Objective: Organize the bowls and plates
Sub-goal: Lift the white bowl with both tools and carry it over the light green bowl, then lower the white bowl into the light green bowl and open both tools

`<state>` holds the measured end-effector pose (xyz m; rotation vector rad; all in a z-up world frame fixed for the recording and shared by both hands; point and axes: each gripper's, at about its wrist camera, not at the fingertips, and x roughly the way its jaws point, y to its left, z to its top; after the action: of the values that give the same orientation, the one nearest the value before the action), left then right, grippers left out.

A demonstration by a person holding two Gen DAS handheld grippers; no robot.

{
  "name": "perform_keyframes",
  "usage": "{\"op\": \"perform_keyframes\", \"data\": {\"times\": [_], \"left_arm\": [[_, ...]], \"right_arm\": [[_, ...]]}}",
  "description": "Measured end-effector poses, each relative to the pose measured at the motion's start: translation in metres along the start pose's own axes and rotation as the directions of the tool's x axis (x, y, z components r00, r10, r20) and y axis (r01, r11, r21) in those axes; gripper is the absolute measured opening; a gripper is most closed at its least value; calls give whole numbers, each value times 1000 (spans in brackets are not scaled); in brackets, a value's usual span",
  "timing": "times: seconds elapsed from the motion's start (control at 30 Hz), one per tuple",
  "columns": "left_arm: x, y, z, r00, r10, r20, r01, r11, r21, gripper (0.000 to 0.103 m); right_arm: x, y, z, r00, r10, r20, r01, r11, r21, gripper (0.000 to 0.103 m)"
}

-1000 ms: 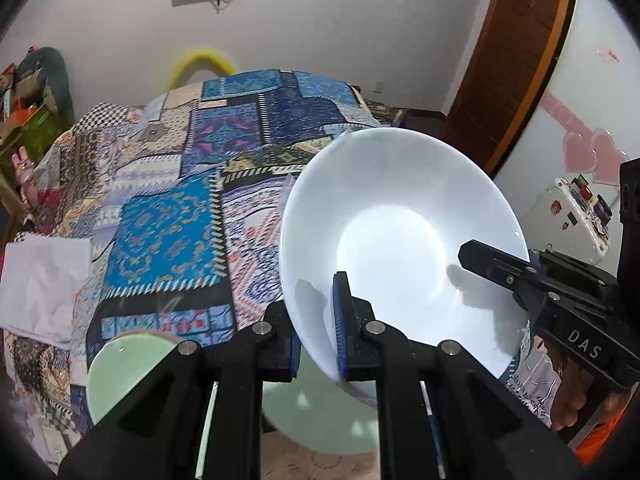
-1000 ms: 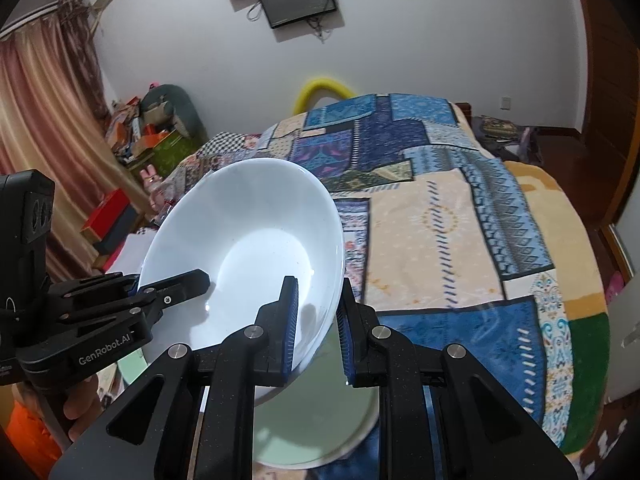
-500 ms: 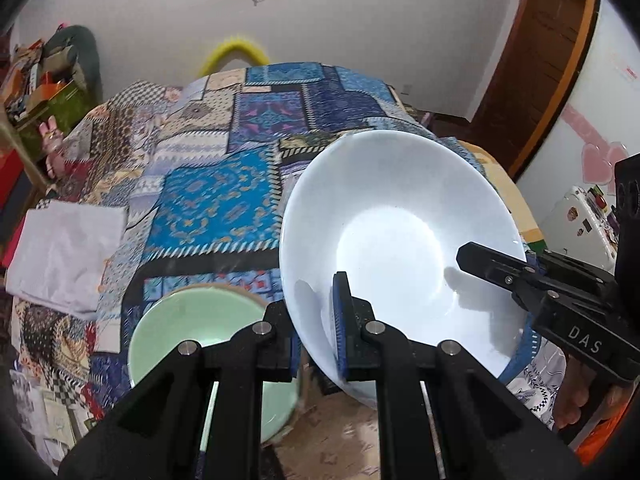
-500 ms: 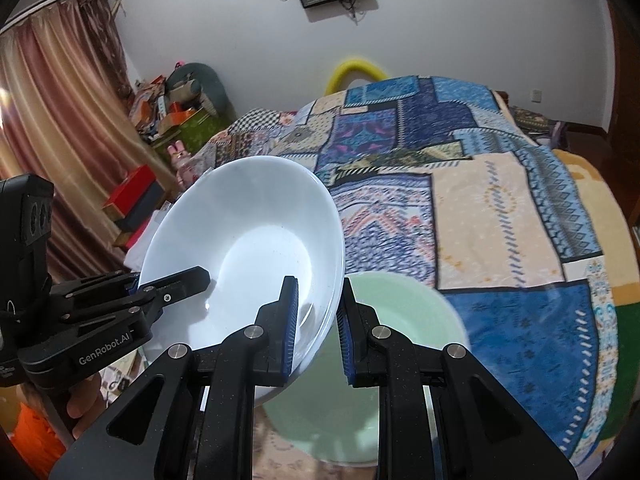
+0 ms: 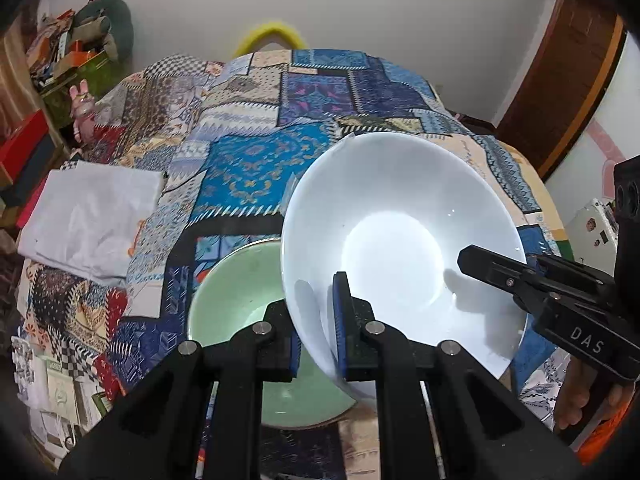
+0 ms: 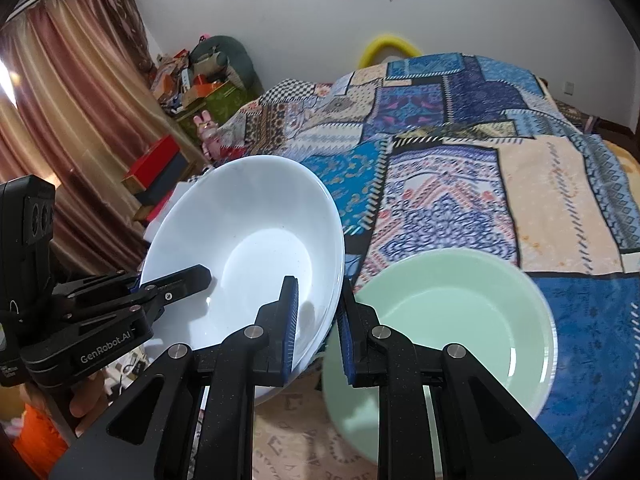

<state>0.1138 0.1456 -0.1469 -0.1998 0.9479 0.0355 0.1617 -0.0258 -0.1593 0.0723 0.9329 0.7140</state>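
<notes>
A large white bowl [image 5: 400, 240] hangs tilted above the bed, pinched by both grippers on opposite sides of its rim. My left gripper [image 5: 318, 320] is shut on its near-left rim. My right gripper [image 6: 318, 312] is shut on the white bowl [image 6: 248, 248] at its right rim, and it also shows at the right of the left wrist view, the right gripper [image 5: 516, 272]. The left gripper [image 6: 160, 284] shows at the left of the right wrist view. A pale green bowl [image 6: 448, 328] rests on the bedspread, just beside and below the white one, and the same green bowl [image 5: 240, 300] appears partly covered.
A patchwork bedspread [image 5: 256, 168] covers the bed. A folded white cloth [image 5: 88, 216] lies on its left side. Boxes and clutter [image 6: 184, 80] stand by the curtain [image 6: 72, 92]. A wooden door [image 5: 568, 60] is at the right, and a hand [image 5: 580, 396] holds the right gripper.
Both grippers have carried the white bowl sideways and slightly down over the bed. The green bowl, earlier mostly hidden under it, now shows much more fully beside it.
</notes>
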Motion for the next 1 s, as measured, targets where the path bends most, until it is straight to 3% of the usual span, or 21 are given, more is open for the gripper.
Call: {"op": "perform_keyframes", "data": {"times": [0.6,1.0], "left_arm": [[25,43,-28,996,28,-89,-33,998,-56,13],[36,52,-38,992,40,-121,-47,997,-60,13]], "right_arm": [[44,22,-16,993,35,-112,-36,999,-5,17],[61,29,-24,986,28,-162,-33,999,-30,17]]}}
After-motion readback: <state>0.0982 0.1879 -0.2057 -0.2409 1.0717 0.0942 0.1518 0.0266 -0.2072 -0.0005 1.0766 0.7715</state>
